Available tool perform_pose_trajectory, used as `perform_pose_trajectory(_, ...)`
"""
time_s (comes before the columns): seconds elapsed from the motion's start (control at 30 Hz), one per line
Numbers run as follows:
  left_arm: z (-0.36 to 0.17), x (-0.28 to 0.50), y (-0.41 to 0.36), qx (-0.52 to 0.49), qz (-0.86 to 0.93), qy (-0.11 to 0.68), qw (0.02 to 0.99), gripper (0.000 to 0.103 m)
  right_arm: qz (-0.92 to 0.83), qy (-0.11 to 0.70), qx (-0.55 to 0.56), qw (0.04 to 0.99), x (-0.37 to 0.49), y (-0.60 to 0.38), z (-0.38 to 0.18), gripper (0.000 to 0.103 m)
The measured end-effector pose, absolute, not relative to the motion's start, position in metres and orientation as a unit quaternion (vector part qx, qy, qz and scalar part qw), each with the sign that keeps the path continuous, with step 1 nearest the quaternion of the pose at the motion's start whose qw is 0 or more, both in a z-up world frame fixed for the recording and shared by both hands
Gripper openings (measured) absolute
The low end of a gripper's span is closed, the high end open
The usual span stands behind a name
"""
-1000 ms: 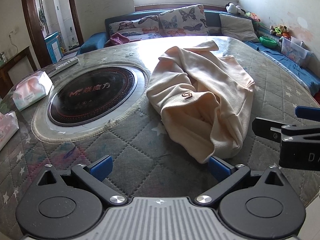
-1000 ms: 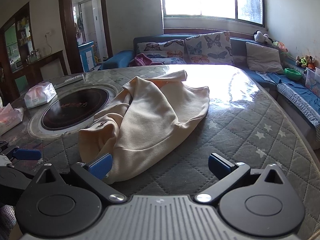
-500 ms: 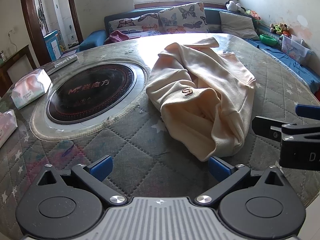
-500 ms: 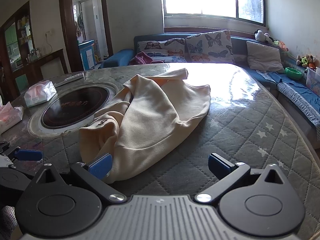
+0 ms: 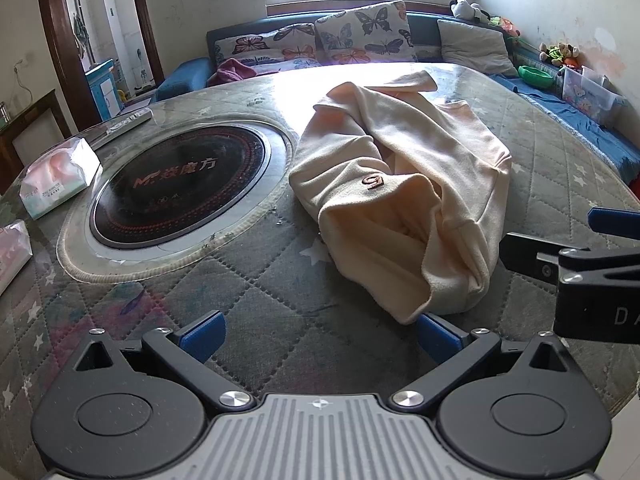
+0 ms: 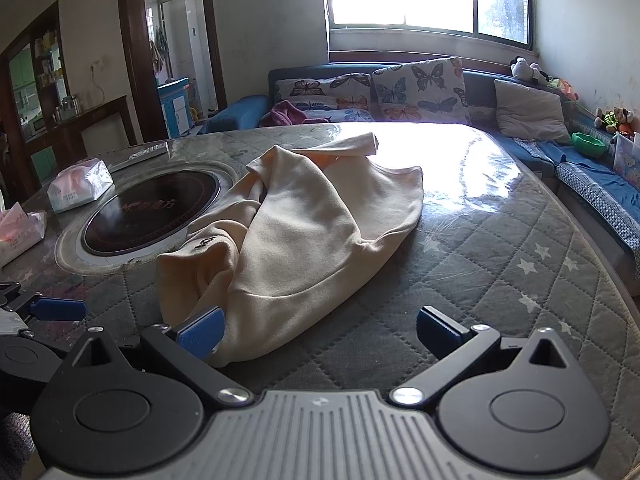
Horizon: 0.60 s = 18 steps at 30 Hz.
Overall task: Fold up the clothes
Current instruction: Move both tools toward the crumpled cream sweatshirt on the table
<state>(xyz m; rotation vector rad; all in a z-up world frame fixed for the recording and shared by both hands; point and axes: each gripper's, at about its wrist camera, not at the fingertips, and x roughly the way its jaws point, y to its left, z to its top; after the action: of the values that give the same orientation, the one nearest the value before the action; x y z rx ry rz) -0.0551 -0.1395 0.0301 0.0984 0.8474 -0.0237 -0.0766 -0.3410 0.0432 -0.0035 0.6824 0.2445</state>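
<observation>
A cream sweatshirt (image 5: 400,184) lies crumpled on the quilted grey table cover (image 5: 260,296), its hem opening facing me and a small brown logo (image 5: 373,181) on top. My left gripper (image 5: 320,332) is open at the table's near edge, its right pad just under the hem. In the right wrist view the same sweatshirt (image 6: 304,232) lies ahead and to the left. My right gripper (image 6: 320,330) is open too, its left pad against the near hem. The right gripper's fingers (image 5: 560,256) show at the right edge of the left wrist view.
A round black induction hob (image 5: 180,184) is set into the table left of the garment. Two tissue packs (image 5: 56,180) and a remote (image 5: 128,122) lie at the left. A sofa with butterfly cushions (image 6: 400,88) stands behind the table.
Both grippers have drifted slightly closer to the sweatshirt's near hem. Both stay open, and the garment has not moved.
</observation>
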Motion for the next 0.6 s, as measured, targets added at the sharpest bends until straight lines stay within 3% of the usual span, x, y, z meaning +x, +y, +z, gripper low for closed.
perform_pose_trajectory(0.6,0.0325,-0.0453,-0.1386,0.051,-0.013,0.412,0.910,0.103,0.129,0.337,-0.002,0.933,-0.0686,-0.3366,0.0434,0.103)
